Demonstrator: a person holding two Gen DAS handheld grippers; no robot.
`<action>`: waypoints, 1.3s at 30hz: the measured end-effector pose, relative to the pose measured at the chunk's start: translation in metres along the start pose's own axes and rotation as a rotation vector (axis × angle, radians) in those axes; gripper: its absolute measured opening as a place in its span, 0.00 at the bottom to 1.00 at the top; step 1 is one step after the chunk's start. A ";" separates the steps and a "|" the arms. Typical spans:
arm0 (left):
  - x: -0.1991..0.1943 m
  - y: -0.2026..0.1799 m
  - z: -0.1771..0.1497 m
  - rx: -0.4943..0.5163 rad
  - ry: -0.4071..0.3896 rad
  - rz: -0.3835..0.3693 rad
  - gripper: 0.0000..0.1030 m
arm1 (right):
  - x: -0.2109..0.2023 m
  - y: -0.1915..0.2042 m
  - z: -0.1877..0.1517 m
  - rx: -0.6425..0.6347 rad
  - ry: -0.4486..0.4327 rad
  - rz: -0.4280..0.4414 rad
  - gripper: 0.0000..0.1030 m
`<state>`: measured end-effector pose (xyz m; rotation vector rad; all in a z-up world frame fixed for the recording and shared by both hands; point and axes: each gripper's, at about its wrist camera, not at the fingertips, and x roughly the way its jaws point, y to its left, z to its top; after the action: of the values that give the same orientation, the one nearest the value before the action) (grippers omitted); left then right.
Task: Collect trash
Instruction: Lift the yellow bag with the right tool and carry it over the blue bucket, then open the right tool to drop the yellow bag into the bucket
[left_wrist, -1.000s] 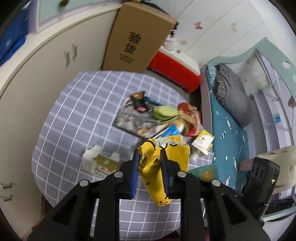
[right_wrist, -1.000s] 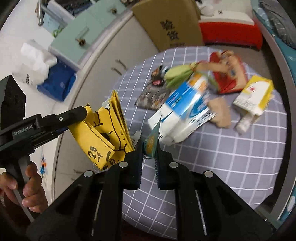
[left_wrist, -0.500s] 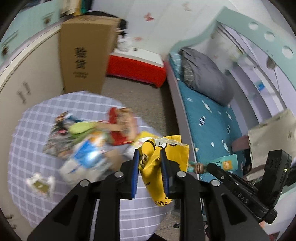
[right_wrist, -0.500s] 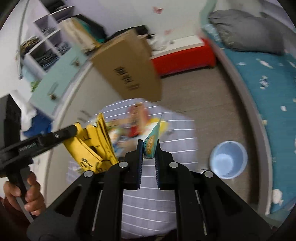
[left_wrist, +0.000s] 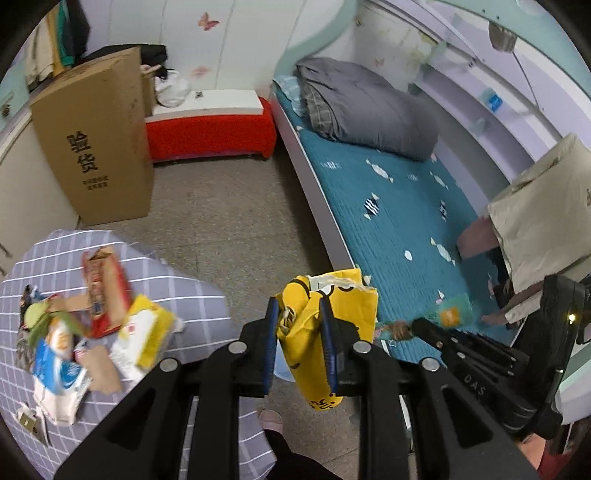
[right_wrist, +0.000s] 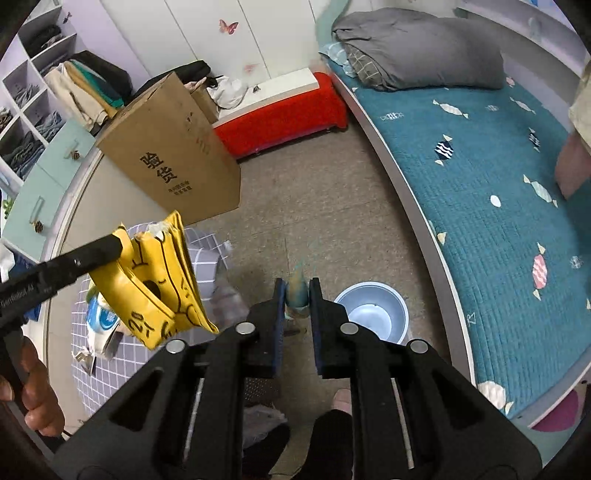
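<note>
Yellow bag (left_wrist: 325, 332) pinched in left gripper (left_wrist: 301, 325), teal wrapper (right_wrist: 296, 291) nipped in right gripper (right_wrist: 296, 299), both aloft off the table (left_wrist: 192, 295); wrapper is best centred over the blue basin (right_wrist: 371, 312) before release.

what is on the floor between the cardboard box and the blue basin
Nothing: in the right wrist view, bare grey floor runs from the cardboard box to the blue basin. Only the held wrapper overlaps it in the image.
</note>
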<state>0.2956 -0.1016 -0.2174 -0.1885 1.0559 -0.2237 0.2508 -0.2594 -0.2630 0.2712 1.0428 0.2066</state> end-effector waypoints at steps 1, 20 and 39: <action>0.006 -0.004 0.001 0.004 0.008 0.001 0.20 | 0.004 -0.007 0.003 0.006 0.000 -0.007 0.25; 0.061 -0.086 0.015 0.172 0.028 -0.011 0.21 | -0.039 -0.063 0.013 0.069 -0.147 -0.092 0.61; 0.045 -0.091 0.009 0.133 -0.005 -0.088 0.68 | -0.065 -0.069 0.007 0.093 -0.213 -0.092 0.61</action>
<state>0.3169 -0.2007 -0.2273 -0.1152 1.0249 -0.3718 0.2280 -0.3452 -0.2285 0.3218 0.8523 0.0446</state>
